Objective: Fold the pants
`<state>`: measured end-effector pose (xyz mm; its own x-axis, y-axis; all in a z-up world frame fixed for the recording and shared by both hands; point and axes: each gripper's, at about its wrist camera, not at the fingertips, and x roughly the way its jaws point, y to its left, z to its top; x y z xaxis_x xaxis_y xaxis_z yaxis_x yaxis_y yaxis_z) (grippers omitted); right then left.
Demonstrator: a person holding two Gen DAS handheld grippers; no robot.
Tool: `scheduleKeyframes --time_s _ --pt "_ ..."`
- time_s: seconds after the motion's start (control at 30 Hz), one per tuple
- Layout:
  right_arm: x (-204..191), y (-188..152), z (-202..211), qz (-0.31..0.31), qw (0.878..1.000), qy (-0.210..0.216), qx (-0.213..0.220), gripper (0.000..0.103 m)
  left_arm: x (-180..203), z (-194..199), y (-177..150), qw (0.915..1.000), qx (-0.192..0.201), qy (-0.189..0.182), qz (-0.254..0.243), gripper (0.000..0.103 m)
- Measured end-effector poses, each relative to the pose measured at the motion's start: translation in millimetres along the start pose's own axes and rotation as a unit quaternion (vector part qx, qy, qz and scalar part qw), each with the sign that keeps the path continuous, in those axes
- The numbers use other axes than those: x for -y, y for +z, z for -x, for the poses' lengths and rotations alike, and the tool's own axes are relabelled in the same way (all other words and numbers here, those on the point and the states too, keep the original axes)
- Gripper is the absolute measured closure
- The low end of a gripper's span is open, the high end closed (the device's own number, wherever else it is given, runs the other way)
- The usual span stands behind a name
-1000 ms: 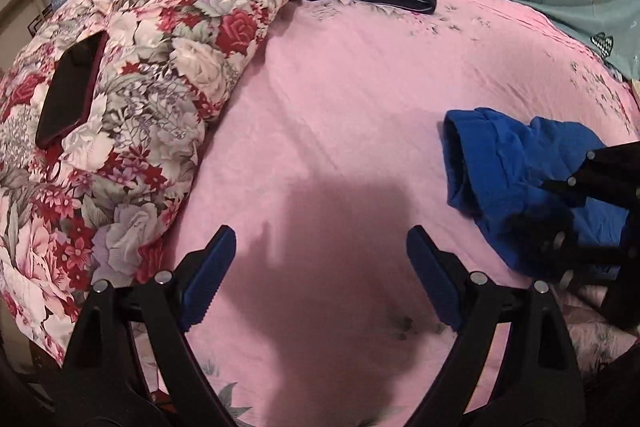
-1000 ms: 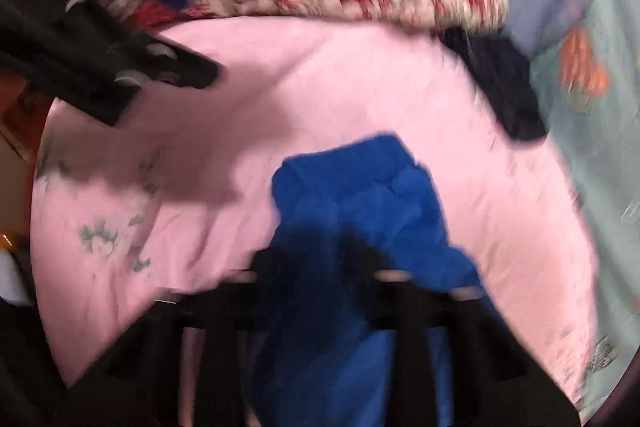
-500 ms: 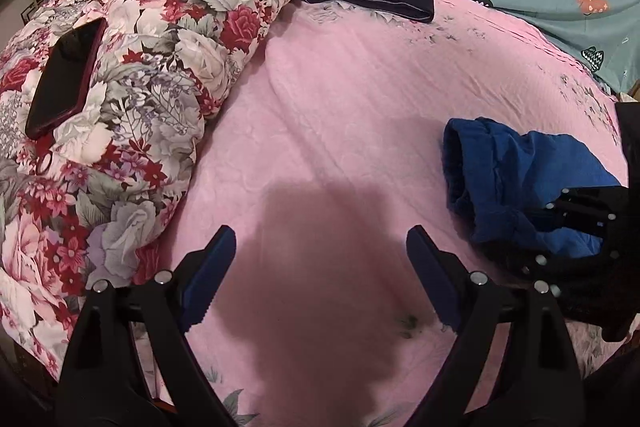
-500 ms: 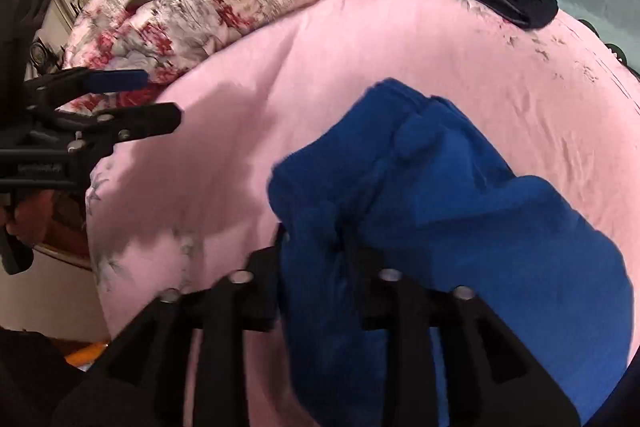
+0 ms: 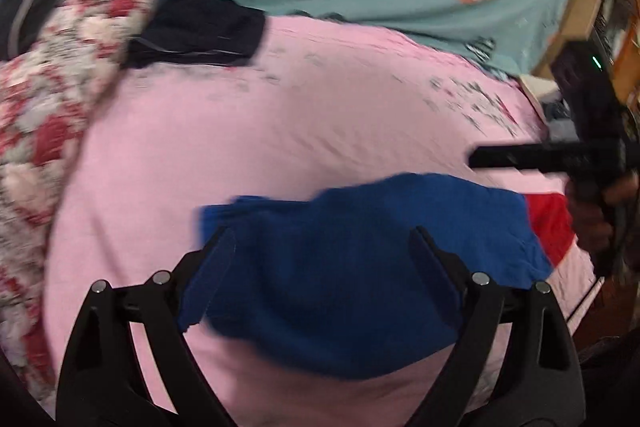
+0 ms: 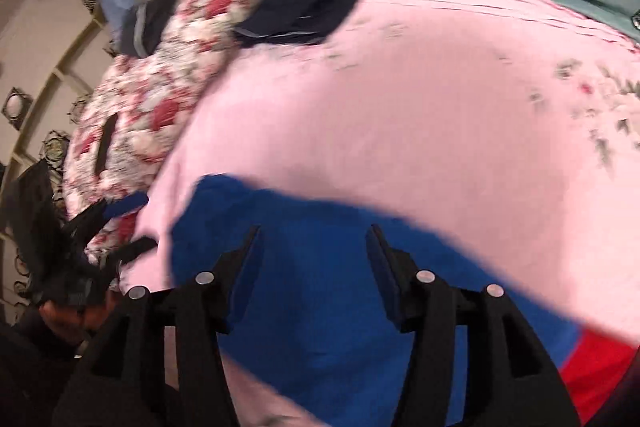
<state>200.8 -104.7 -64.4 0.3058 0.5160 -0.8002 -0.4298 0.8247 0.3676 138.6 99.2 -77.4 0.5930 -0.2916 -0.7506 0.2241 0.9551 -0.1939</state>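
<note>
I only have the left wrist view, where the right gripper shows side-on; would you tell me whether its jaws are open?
Observer: Yes. The right wrist view shows the right gripper with its jaws apart, over the blue pants.
Operator: Is any fabric pinched?
Observer: None looks pinched; the cloth lies beneath the spread fingers.
Operator: Is anything on the floral quilt?
Observer: A dark flat slab, perhaps a phone, lies on the floral quilt.

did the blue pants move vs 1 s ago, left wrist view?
Yes. The blue pants were bunched near the pink sheet's right edge; now they lie spread out between the left tool's open fingers, red section showing.
</note>
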Motion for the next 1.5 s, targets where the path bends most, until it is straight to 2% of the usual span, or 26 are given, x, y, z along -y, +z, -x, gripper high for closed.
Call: scheduleKeyframes --time_s 0.07,0.13,0.27,0.3,0.37,0.47,0.5,0.53,0.63,0.7,0.83,0.9,1.0,1.1,1.13,1.27,1.37,1.47,1.5 --pt "18.8 8.6 -13.4 0.011 1.0 -0.002 -0.025 0.049 30.1 -24.9 -0.6 0.9994 -0.022 -0.018 -0.02 0.013" --pt "34.0 12.1 -30.8 0.023 0.998 0.013 -0.052 0.049 56.1 -56.4 -4.6 0.9973 -0.06 -0.028 -0.03 0.013" --pt "55.2 10.2 -60.4 0.048 0.991 0.054 -0.116 0.049 67.0 -104.6 -24.9 0.9901 -0.139 0.011 -0.017 0.013" --pt "57.0 9.0 -65.6 0.054 0.987 0.069 -0.132 0.049 64.7 -108.0 -29.4 0.9894 -0.144 0.018 -0.011 0.013" --pt "55.8 3.2 -67.9 0.071 0.976 0.117 -0.167 0.049 68.1 -107.4 -34.7 0.9899 -0.137 0.028 -0.021 0.013" --pt "43.7 -7.7 -60.6 0.116 0.949 0.204 -0.211 0.049 80.8 -112.6 -42.4 0.9873 -0.137 0.059 -0.055 0.013" --pt "40.3 -11.0 -57.6 0.128 0.943 0.219 -0.217 0.049 85.2 -113.8 -44.1 0.9865 -0.134 0.069 -0.062 0.012" --pt "39.4 -12.1 -56.5 0.137 0.941 0.222 -0.216 0.049 87.1 -114.5 -44.8 0.9865 -0.132 0.075 -0.062 0.012" --pt "50.5 -4.7 -63.3 0.123 0.95 0.206 -0.199 0.048 86.1 -116.8 -41.7 0.9867 -0.132 0.081 -0.049 0.011" --pt "56.0 -1.2 -77.2 0.109 0.948 0.214 -0.208 0.048 87.9 -119.4 -40.4 0.9862 -0.134 0.085 -0.047 0.01" --pt "55.9 -5.6 -103.6 0.09 0.919 0.277 -0.266 0.047 84.1 -117.2 -38.8 0.9856 -0.137 0.088 -0.045 0.01" --pt "50.1 -2.6 -110.4 0.079 0.909 0.312 -0.264 0.045 84.9 -117.2 -39.9 0.9855 -0.136 0.09 -0.045 0.009" --pt "50.3 10.7 -117.9 0.056 0.911 0.34 -0.226 0.045 82.6 -121.0 -37.2 0.9853 -0.137 0.093 -0.043 0.009" --pt "60.0 30.7 -114.8 0.037 0.941 0.307 -0.139 0.047 83.8 -119.3 -40.0 0.9854 -0.136 0.093 -0.044 0.008" --pt "65.3 34.9 -117.0 0.019 0.941 0.311 -0.132 0.049 83.8 -119.5 -40.1 0.9854 -0.135 0.094 -0.045 0.008" --pt "71.7 29.2 -126.2 0.012 0.949 0.286 -0.13 0.063 84.7 -121.2 -39.4 0.9857 -0.133 0.093 -0.045 0.008" --pt "84.7 28.3 -135.3 -0.024 0.942 0.3 -0.146 0.074 84.1 -121.5 -39.8 0.9861 -0.131 0.089 -0.051 0.008" --pt "79.7 32.1 -125.2 -0.007 0.949 0.271 -0.16 0.073 85.3 -121.2 -40.0 0.9861 -0.132 0.082 -0.06 0.005" --pt "78.9 33.4 -116.5 0.005 0.955 0.252 -0.156 0.071 85.2 -121.9 -39.8 0.986 -0.132 0.079 -0.064 0.003"
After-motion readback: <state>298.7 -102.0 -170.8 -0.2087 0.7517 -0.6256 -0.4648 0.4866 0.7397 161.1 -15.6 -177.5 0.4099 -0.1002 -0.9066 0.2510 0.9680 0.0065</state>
